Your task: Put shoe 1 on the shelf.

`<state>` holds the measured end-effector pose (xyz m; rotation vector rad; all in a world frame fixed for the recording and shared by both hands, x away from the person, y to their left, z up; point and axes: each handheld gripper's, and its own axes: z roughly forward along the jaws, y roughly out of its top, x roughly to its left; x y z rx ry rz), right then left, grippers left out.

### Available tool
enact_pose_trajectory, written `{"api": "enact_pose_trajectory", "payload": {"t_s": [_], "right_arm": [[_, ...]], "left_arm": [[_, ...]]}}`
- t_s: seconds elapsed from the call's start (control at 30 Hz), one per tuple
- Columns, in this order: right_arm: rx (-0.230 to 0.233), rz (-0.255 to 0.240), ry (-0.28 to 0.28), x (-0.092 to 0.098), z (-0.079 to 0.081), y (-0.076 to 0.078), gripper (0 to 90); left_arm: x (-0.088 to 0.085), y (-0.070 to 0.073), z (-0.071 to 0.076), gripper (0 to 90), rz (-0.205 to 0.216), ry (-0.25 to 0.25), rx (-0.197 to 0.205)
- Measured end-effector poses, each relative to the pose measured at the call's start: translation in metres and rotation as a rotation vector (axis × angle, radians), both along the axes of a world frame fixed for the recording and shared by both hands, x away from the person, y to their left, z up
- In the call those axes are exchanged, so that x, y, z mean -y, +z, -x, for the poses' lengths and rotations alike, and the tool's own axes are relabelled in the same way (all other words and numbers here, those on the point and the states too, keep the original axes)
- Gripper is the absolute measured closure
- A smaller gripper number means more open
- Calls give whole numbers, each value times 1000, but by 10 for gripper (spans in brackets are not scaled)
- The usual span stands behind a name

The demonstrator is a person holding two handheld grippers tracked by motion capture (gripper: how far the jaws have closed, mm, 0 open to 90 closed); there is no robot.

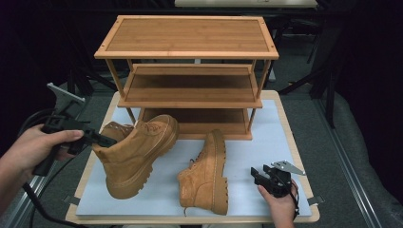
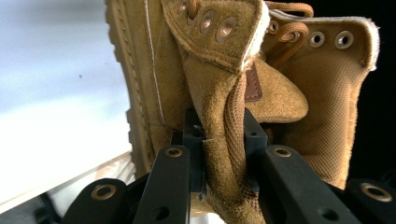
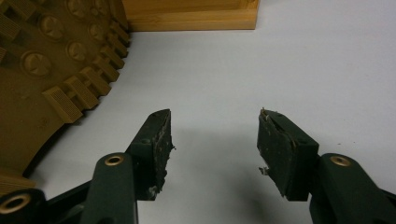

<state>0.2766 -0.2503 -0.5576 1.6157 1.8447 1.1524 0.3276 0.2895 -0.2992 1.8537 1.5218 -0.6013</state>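
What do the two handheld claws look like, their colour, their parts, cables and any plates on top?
Both are black, with two flat-padded jaws on arms fastened by brass-coloured rivets. The left claw has a pistol-style handle, a grey three-cornered plate on top and a black cable trailing down. The right claw carries a similar grey plate; its pads look worn and crumbly. No sleeves are visible on the forearms.

Left gripper (image 1: 97,138) black, grey three-cornered plate, trailing cable; right gripper (image 3: 214,140) black, brass-ringed screws, worn pads.

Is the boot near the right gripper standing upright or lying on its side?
On its side: the second boot lies on the white mat, its lugged sole facing the right gripper.
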Motion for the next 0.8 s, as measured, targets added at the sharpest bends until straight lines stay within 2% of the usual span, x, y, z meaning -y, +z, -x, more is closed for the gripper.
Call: {"api": "enact_pose_trajectory", "payload": {"t_s": [0.1,0.2,0.3,0.33,0.5,0.6,0.63,0.77,0.8], "right_arm": [[9,-9,0,1,-1,-1,445],[-10,-12,-2,2,-2,-3,445],[4,-18,-3,2,-2,-3,445],[4,-20,-3,1,-2,-2,445],[6,-20,-6,3,-2,-2,445],[7,-20,-6,3,-2,-2,445],[-7,-14,-6,3,-2,-2,445],[1,-20,-1,2,-3,-4,445],[-10,-11,-1,2,-2,-3,445]], "left_arm": [[-4,17,3,781,12,9,33],[-5,33,3,781,26,23,63],[-9,44,0,781,35,37,100],[-11,46,-2,781,46,56,111],[-11,42,-21,780,98,101,146],[-8,38,-35,780,111,128,163],[-6,36,-40,780,115,132,168],[5,27,-61,779,122,179,191],[8,25,-66,779,118,183,197]]}}
